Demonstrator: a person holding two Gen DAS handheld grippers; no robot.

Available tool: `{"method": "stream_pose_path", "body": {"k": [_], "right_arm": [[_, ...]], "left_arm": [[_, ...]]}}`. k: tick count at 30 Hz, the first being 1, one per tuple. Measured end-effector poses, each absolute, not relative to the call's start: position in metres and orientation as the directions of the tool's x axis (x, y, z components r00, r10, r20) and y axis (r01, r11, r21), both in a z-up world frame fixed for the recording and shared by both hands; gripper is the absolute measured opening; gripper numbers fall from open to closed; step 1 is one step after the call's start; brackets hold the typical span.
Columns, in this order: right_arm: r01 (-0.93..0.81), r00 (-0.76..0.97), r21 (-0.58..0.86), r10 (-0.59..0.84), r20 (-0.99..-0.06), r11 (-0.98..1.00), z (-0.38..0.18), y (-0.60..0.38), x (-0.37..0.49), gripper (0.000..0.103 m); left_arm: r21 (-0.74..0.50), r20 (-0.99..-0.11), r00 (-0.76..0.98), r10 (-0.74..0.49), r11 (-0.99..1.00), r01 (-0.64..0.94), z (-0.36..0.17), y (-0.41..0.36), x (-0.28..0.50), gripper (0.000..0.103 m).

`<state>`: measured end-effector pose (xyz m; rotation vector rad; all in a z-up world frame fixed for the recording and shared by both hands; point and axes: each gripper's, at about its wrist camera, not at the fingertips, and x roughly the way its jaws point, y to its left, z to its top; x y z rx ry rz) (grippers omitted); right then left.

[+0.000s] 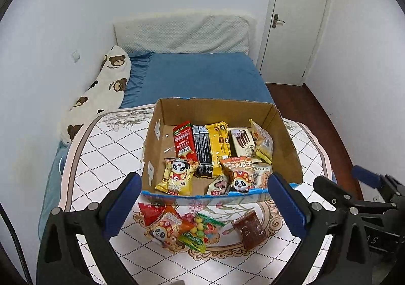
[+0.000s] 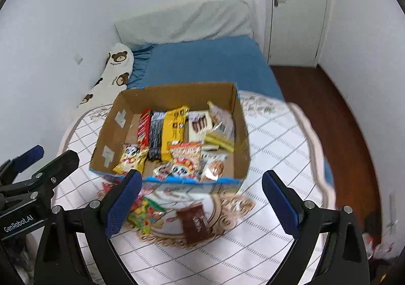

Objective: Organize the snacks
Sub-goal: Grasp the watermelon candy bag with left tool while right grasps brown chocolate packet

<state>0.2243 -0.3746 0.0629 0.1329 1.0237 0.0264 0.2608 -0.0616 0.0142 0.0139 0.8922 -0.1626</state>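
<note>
at far left a long white pillow printed with brown bears lies along the wall beside the blue bed. nearer the camera, a desk covered by a white quilted cloth with a grey diamond grid carries everything else. the left gripper hangs above the desk's near part with its blue-padded fingers spread wide, nothing between them. below that gap, loose on the cloth just in front of the box, lie a red triangular packet, a panda-printed orange snack bag, a green bag of coloured candy balls and, a little apart to the right, a dark brown flat packet. the open brown cardboard box with a blue lower edge sits behind them, holding a yellow panda bag, a red packet, a black bar, a yellow packet, a white chocolate-stick carton and several more bags. the right gripper hovers over the brown packet, its blue fingers likewise wide apart and empty. a white door stands at far right.
</note>
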Motion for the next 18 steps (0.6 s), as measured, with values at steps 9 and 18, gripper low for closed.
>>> {"method": "stream_pose_path", "body": {"k": [9,18], "right_arm": [[0.075,0.283,0.218,0.189,-0.94,0.973,-0.045,-0.375,0.212,0.097],[0.044,0.083,0.21,0.206,-0.975,0.977,-0.164,-0.352,0.224,0.087]], "left_arm": [[-0.057,-0.902,0.424,-0.084,0.996,0.074,-0.075,-0.033,0.255,0.102],[0.09,-0.965,0.261,0.01,0.951,0.296,-0.17,-0.069,0.263,0.102]]}}
